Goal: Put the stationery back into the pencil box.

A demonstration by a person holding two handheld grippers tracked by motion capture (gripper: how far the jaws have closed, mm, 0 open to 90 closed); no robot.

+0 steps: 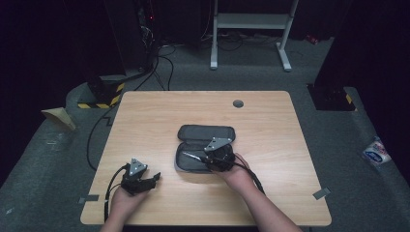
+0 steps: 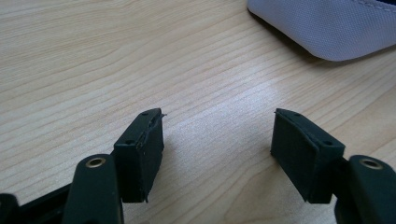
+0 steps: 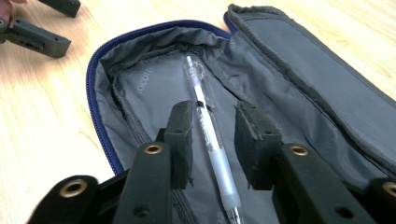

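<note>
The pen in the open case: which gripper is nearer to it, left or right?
Right. The right gripper is over the open case, its jaws on either side of the pen with gaps. The left gripper rests on the bare table, apart from the case.

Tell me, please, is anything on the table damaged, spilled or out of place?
Nothing stands out. The pencil case lies open and flat on the table, a pen resting inside between the open jaws of the right hand-held gripper.

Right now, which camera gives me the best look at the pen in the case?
The right gripper view: the pen lies lengthwise in the open case, between the right claw's jaws. The high view shows it as a thin line.
</note>
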